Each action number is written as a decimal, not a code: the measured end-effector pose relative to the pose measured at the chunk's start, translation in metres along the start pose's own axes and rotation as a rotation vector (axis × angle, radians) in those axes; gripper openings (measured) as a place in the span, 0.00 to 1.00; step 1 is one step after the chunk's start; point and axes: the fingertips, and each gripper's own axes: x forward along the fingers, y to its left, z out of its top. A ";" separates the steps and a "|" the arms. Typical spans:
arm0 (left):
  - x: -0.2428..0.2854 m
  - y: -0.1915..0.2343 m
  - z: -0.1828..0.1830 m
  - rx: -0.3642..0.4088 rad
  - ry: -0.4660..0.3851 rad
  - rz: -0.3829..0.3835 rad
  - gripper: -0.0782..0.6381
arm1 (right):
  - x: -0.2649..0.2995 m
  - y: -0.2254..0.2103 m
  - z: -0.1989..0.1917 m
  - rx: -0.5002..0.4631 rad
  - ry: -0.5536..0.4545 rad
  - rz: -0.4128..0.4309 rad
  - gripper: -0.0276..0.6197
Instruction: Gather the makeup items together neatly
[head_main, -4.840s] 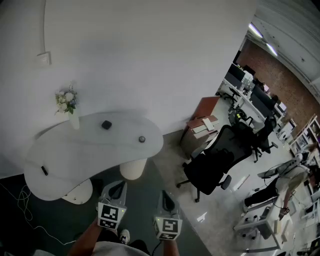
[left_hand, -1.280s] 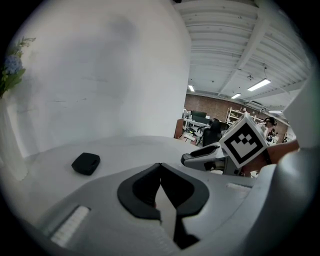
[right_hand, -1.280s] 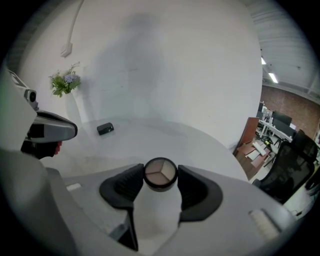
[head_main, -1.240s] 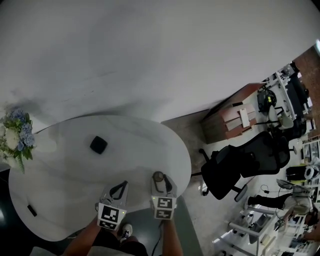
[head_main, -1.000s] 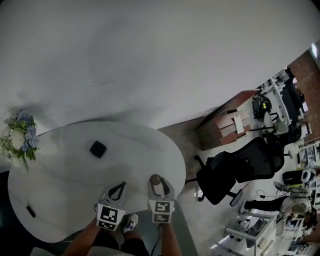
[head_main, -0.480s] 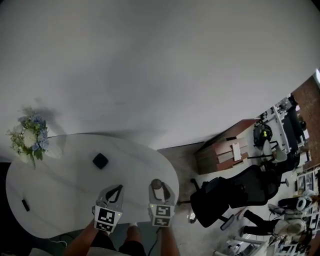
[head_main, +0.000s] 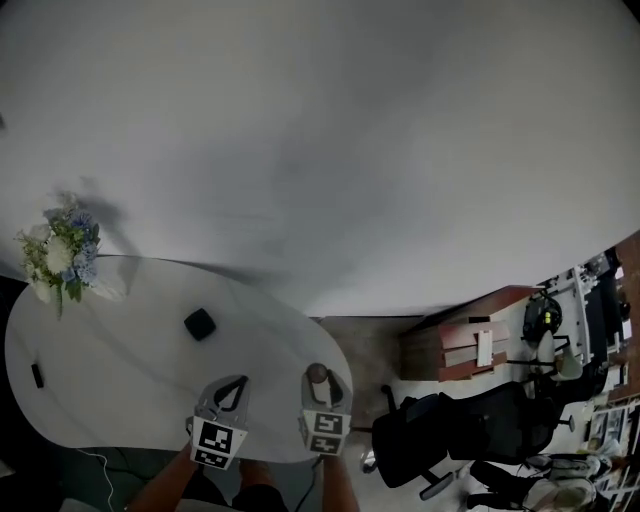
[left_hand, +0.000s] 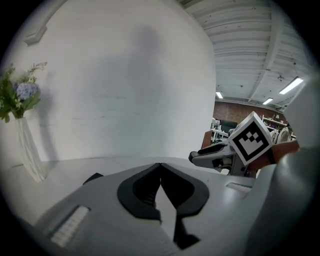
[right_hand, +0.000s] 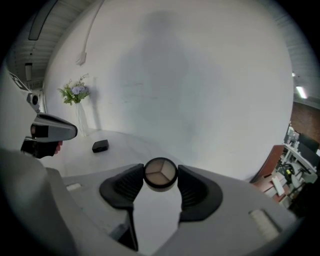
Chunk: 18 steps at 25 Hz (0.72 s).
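Black-rimmed round compact (right_hand: 160, 174) is sitting gripped between the right gripper's (head_main: 318, 378) jaws, a black case (right_hand: 100, 146) lying ahead-left. The left gripper (left_hand: 160, 169) is showing its jaws closed together, empty.

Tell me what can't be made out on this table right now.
- Small dark item, left end of table: too small in head view to identify.
- Black case: too small in head and right gripper views to tell its type.
- Round compact: sides hidden by the right claw gripping it.
- Flowers: cut off by left gripper view's edge.
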 end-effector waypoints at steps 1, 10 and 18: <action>0.002 0.000 -0.002 -0.006 0.006 0.011 0.12 | 0.005 -0.002 -0.001 -0.007 0.004 0.011 0.37; 0.029 0.004 -0.028 -0.049 0.067 0.089 0.12 | 0.052 -0.014 -0.019 -0.032 0.044 0.088 0.37; 0.043 0.006 -0.043 -0.071 0.101 0.130 0.12 | 0.080 -0.021 -0.024 -0.057 0.061 0.121 0.37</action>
